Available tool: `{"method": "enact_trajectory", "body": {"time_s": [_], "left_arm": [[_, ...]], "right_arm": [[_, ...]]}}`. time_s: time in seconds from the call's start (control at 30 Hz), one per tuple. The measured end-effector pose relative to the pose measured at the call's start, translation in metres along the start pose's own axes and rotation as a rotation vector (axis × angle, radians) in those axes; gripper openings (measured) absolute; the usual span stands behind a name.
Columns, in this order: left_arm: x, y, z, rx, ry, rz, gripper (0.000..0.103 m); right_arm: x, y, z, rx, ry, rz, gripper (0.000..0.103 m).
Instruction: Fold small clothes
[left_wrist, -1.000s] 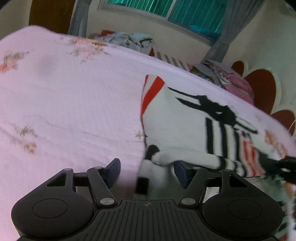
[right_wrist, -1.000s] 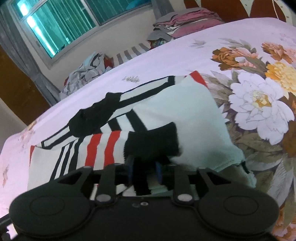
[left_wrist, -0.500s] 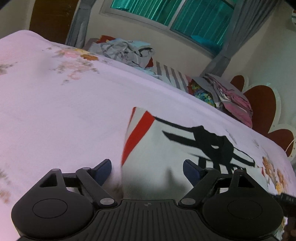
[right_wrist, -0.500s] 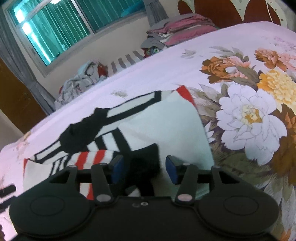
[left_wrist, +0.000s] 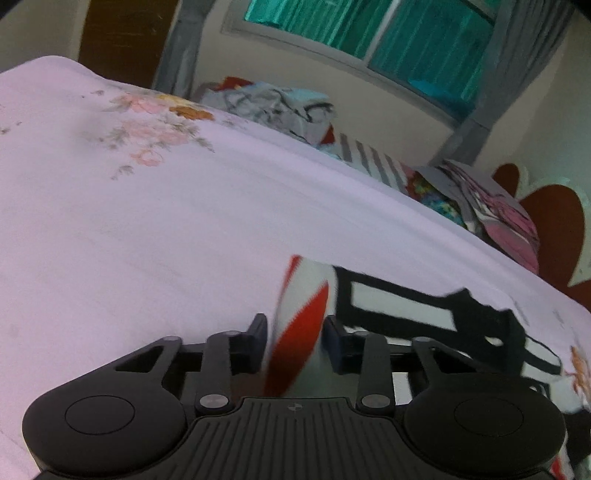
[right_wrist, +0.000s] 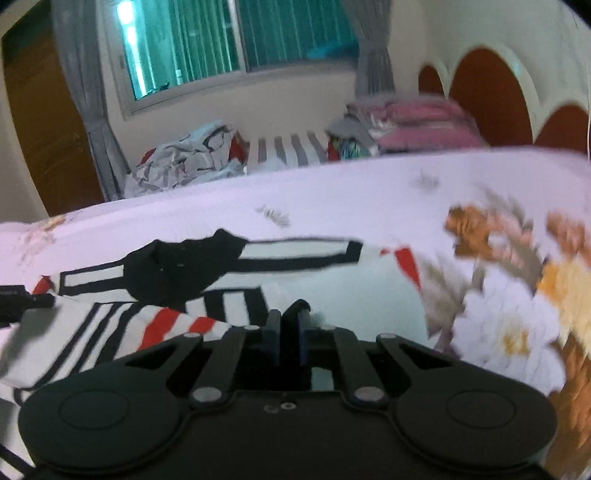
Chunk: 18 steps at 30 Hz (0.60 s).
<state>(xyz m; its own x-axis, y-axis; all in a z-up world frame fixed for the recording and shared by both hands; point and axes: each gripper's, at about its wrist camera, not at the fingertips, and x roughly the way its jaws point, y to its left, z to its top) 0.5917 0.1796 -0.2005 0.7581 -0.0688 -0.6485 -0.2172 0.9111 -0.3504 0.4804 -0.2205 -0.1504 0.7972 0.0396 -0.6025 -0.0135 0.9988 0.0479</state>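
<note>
Both grippers are taking hold of the near edge of the striped garment (left_wrist: 388, 306), which is the gripping step that comes ahead of a fold. The left gripper (left_wrist: 295, 343) is closing its jaws around a corner of the cloth: a red-and-white band is standing up between the two blue pads, and the gap on either side is narrowing, though the blur makes it hard to say whether the pads are pressing yet. The right gripper (right_wrist: 289, 338) is pressed together, and a small black tab of fabric is poking up between its pads, so it is pinching the garment's edge.

Judging from this, the next move is calling for both hands to lift together and carry the near edge away over the body of the garment, keeping the cloth taut between them so it is not bunching.

Just beyond the left gripper's tips, the garment is spreading away to the right, with its thick black outline and black patch lying flat on the pink floral bedsheet (left_wrist: 147, 240). Ahead of the right gripper, the red and black stripes are running off to the left and the pale panel is lying straight ahead.

Farther off, past the bed's edge, a heap of unfolded clothes (right_wrist: 184, 162) and a folded stack (right_wrist: 417, 125) are sitting beneath the window (right_wrist: 240, 40).
</note>
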Motion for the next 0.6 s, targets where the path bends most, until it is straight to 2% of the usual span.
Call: {"method": "enact_trajectory", "body": {"time_s": [0.1, 0.17, 0.2, 0.27, 0.33, 0.4, 0.43, 0.5, 0.6], "left_arm": [[0.002, 0.002, 0.002, -0.031, -0.014, 0.011, 0.033], [-0.003, -0.001, 0.001, 0.001, -0.028, 0.025, 0.033], [-0.009, -0.002, 0.001, 0.010, -0.043, 0.037, 0.033], [-0.026, -0.005, 0.000, 0.017, -0.069, 0.032, 0.033], [-0.043, -0.011, -0.001, 0.049, -0.084, 0.020, 0.039], [-0.062, -0.021, -0.008, 0.085, -0.097, -0.010, 0.059], [-0.070, -0.027, -0.012, 0.104, -0.100, -0.023, 0.063], [-0.080, -0.040, -0.024, 0.140, -0.082, -0.059, 0.065], [-0.085, -0.052, -0.048, 0.141, -0.019, -0.096, 0.065]], "right_arm": [[0.024, -0.010, -0.010, 0.025, 0.114, -0.028, 0.002], [0.018, -0.010, -0.008, 0.021, 0.098, -0.029, 0.003], [0.013, -0.011, -0.005, 0.027, 0.077, -0.029, 0.011], [-0.001, -0.010, -0.001, 0.026, 0.028, -0.025, 0.017], [-0.011, -0.006, 0.003, 0.014, 0.001, -0.009, 0.017], [-0.018, 0.003, 0.005, 0.000, -0.008, 0.038, 0.017], [-0.018, 0.010, 0.007, -0.012, 0.000, 0.062, 0.017], [-0.016, 0.025, 0.003, -0.048, 0.021, 0.098, 0.017], [-0.010, 0.047, -0.006, -0.088, 0.068, 0.148, 0.018]]}}
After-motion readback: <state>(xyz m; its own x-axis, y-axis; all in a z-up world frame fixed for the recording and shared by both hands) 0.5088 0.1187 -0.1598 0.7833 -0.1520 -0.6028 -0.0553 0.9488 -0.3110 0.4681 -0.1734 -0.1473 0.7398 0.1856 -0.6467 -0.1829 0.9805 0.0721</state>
